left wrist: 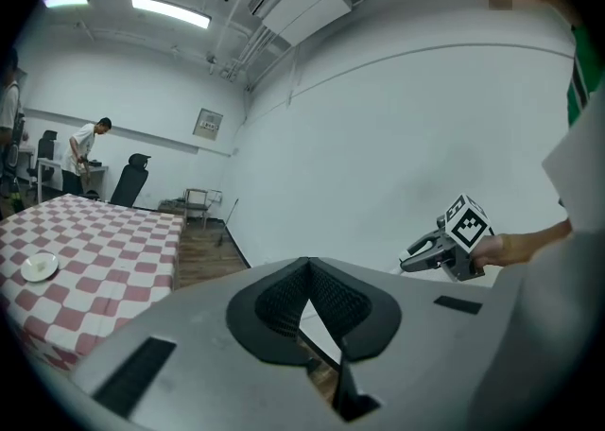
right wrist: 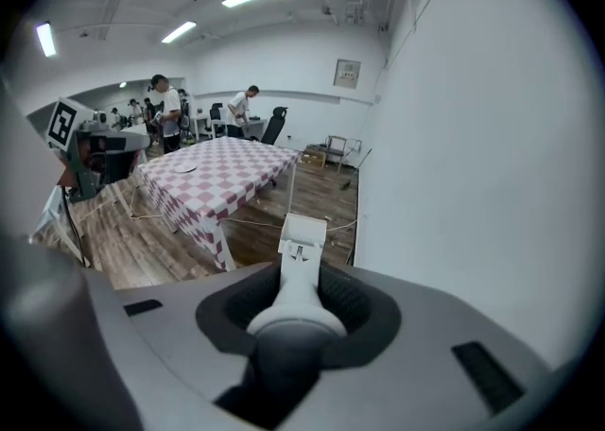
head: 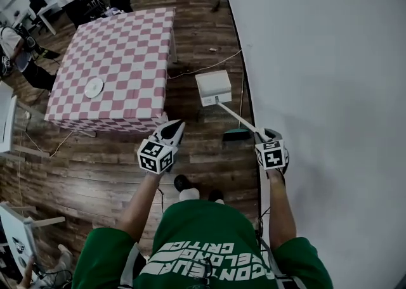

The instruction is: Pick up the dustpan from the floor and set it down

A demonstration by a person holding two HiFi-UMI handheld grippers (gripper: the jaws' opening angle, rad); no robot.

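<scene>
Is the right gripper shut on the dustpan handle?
Shut on it: in the right gripper view, the right gripper clamps the white dustpan handle between its jaws.

dustpan (head: 213, 87): white | counter (head: 127, 53): pink-and-white checks | plate (head: 93, 87): white | floor (head: 95, 173): brown wood grain | wall (head: 330, 59): white | shirt (head: 203, 227): green, white lettering

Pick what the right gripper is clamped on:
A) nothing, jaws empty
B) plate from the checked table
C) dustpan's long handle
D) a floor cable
C: in the right gripper view the right gripper has its jaws closed on the white handle, which runs out to the dustpan held above the floor.
</scene>
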